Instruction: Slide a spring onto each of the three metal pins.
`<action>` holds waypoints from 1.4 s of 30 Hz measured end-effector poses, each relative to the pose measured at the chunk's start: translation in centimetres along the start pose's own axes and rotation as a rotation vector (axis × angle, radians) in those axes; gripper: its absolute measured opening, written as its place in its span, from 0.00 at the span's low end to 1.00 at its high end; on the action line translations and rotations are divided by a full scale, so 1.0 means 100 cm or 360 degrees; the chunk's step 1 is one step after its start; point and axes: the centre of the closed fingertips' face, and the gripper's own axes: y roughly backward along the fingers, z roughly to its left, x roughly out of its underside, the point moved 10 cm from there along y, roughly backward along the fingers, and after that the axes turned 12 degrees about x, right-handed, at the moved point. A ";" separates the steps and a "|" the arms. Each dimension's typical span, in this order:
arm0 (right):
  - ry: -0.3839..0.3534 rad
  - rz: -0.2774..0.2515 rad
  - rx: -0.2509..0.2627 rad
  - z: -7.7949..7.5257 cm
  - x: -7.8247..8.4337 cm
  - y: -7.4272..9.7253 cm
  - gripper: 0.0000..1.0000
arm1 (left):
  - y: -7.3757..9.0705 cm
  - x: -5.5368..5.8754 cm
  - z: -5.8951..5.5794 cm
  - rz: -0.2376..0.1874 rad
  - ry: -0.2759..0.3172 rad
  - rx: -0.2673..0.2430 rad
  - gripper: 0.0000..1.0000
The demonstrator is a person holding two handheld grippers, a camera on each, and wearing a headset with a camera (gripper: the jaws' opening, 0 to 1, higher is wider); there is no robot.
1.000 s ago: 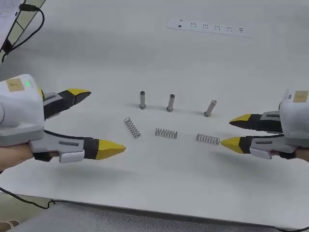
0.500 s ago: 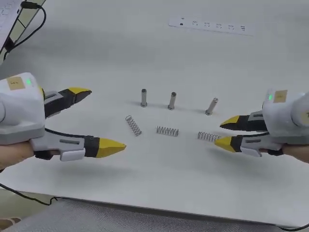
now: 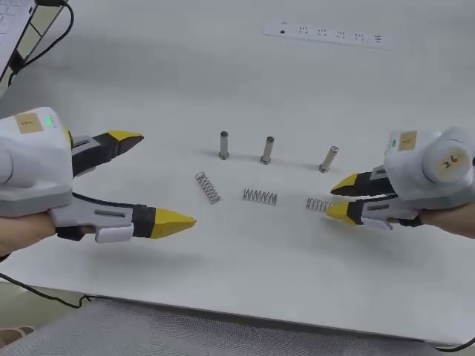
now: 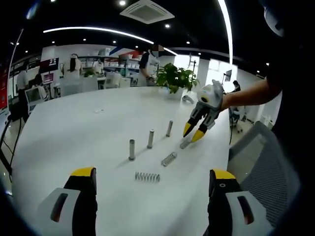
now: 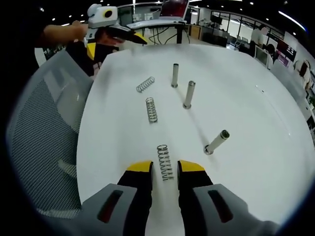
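Note:
Three metal pins stand in a row on the white table: left pin (image 3: 224, 145), middle pin (image 3: 268, 150), and the right pin (image 3: 329, 159), which leans. In front of them lie three springs: left (image 3: 208, 187), middle (image 3: 260, 196), right (image 3: 318, 204). My right gripper (image 3: 340, 199) is low at the right spring's end. In the right gripper view that spring (image 5: 165, 162) lies between the narrowed jaws of my right gripper (image 5: 166, 168), with small gaps on both sides. My left gripper (image 3: 156, 178) hovers wide open, left of the springs and holding nothing; in its own view the left gripper (image 4: 152, 173) faces the pins (image 4: 151, 138).
A white power strip (image 3: 330, 35) lies at the table's far side. A black cable (image 3: 46, 38) runs at the far left. The table's front edge (image 3: 223, 315) is close below the grippers. A mesh chair (image 5: 44, 132) stands beside the table.
My right gripper has moved left and down to the right spring, and its jaws have narrowed around the spring's end. The left gripper has stayed put, still wide open.

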 end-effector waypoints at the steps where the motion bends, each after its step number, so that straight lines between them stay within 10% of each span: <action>1: 0.0010 0.0008 -0.0003 0.000 0.000 -0.001 0.18 | 0.000 0.000 0.000 0.0000 0.0001 0.0000 0.92; 42: 0.0188 0.0111 -0.0029 -0.001 0.002 -0.011 0.08 | -0.004 0.002 -0.005 0.0026 -0.0011 0.0033 0.92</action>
